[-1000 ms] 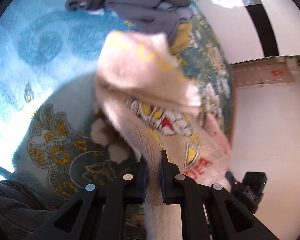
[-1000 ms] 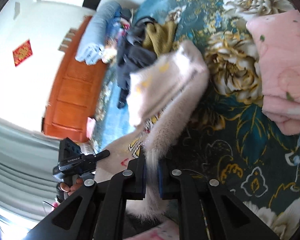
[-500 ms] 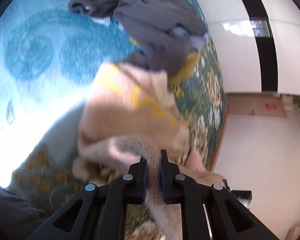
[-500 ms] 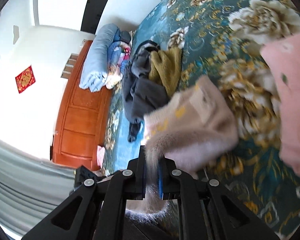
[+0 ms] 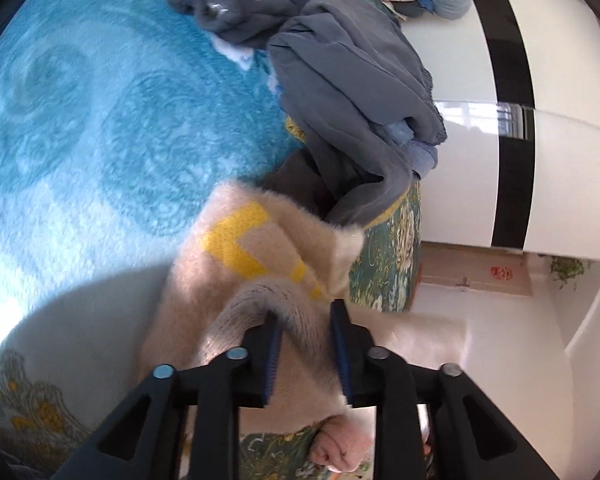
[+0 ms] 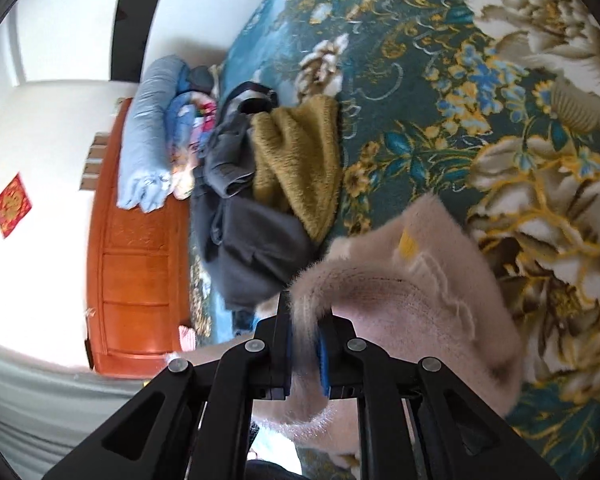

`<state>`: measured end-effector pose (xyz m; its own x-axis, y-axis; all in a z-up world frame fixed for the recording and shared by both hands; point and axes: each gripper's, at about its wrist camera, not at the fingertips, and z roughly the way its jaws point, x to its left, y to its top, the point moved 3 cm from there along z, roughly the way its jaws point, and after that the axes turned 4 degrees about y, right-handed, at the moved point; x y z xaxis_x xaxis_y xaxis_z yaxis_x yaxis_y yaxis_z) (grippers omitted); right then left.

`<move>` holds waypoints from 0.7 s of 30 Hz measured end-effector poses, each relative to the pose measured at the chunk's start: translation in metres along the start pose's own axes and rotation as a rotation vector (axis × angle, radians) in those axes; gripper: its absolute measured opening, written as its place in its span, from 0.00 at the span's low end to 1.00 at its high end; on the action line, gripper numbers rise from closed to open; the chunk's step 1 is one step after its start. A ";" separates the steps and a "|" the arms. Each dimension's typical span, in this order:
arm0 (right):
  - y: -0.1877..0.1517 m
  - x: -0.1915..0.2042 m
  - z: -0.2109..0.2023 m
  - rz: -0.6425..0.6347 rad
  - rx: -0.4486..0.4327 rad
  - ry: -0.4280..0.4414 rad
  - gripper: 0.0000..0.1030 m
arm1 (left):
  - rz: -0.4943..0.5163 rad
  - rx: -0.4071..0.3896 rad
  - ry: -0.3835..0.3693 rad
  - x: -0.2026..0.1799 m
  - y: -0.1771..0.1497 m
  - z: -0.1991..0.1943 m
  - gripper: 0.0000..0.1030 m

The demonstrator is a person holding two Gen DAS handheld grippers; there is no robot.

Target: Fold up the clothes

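Left tongs (image 5: pixel 306 344) parted around cream sweater (image 5: pixel 236 280), right tongs (image 6: pixel 305 344) clamped on its hem over the bed (image 6: pixel 440 80); release evenly, edges aligned, clear of grey pile (image 5: pixel 340 80).

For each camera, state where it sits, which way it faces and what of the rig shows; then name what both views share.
Left wrist: sits on the left tongs, looking along them across the blue blanket toward the grey clothes; its fingers straddle the cream sweater.
Right wrist: sits on the right tongs, facing the floral bedspread and orange headboard; its fingers flank the sweater.
Shared: sweater, grey clothes, bedspread.
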<state>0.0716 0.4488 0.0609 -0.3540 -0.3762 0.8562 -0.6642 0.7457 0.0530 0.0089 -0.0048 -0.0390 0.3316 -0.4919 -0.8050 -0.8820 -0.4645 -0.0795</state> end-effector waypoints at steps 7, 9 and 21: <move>0.022 -0.017 0.020 0.073 -0.032 -0.057 0.42 | -0.021 -0.056 -0.045 0.006 0.010 -0.013 0.66; 0.027 -0.020 0.013 0.077 -0.054 -0.059 0.42 | 0.002 -0.068 0.026 0.006 0.012 -0.009 0.66; 0.013 -0.048 0.034 -0.043 -0.009 -0.234 0.42 | 0.412 -0.085 0.333 -0.028 0.000 0.023 0.49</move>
<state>0.0572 0.4577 0.0032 -0.4688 -0.5241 0.7110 -0.6763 0.7308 0.0928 -0.0079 0.0261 -0.0304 0.0638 -0.8466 -0.5284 -0.9359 -0.2345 0.2628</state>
